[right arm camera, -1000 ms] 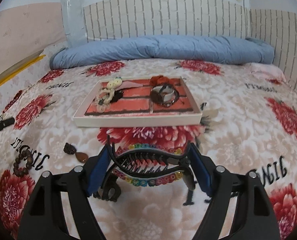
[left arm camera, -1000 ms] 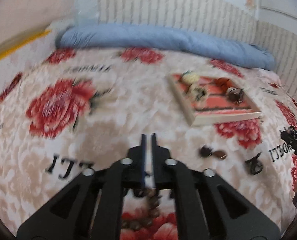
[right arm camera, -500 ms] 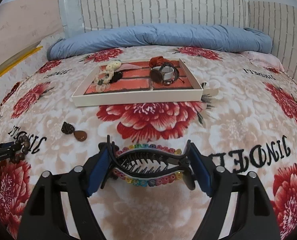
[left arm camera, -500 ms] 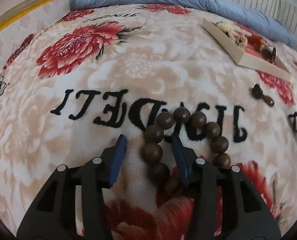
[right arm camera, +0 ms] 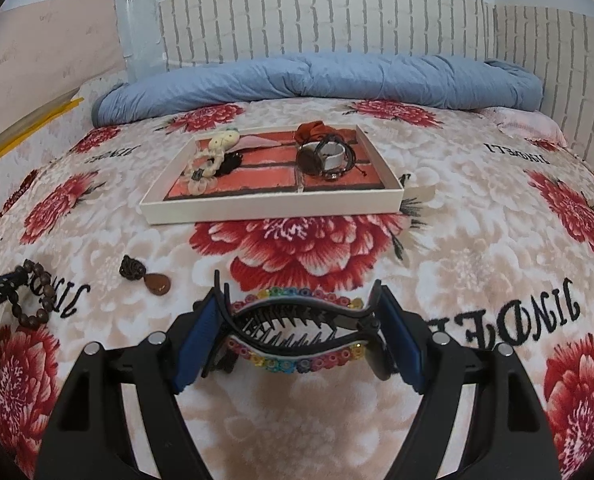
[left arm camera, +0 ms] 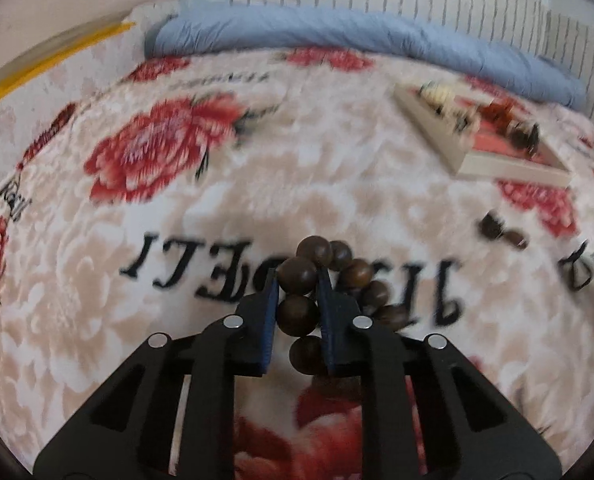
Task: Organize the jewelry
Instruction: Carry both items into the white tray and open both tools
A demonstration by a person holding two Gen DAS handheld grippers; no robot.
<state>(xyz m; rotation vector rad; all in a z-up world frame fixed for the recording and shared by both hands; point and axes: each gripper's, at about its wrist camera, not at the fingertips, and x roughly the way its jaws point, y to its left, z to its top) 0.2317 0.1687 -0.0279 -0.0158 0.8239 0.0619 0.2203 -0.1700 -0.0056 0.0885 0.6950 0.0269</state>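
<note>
Left tongs (left arm camera: 297, 284): I have them closed on the wooden bead bracelet (left arm camera: 317, 280), the blue pads pinching beads on one side of the loop; the rest of the loop hangs off to the right of the pads.
Bracelet position: over the floral blanket (left arm camera: 257, 208), above the black lettering; from my right camera the bracelet (right arm camera: 37, 296) shows at the far left with the left tongs' tip on it. I cannot tell whether it clears the blanket.
Right tongs (right arm camera: 297, 320): gripping the black hair claw clip (right arm camera: 297, 324) by its two ends, its rainbow bead trim facing forward and its teeth apart.
Tray (right arm camera: 273, 204): cream-walled, with a red brick-pattern floor, resting on the bed ahead of my right tongs.
Tray contents: a pale braided tie with a small plush head (right arm camera: 213, 156) in the left part; a white-faced watch (right arm camera: 329, 156) and dark bands in the right part, with a rust-coloured fabric piece (right arm camera: 313, 130) at the back edge.
Loose on blanket: a dark knot with a brown teardrop pendant (right arm camera: 145, 276), between bracelet and tray.
Far edge: a rolled blue quilt (right arm camera: 317, 84) against the wall.
</note>
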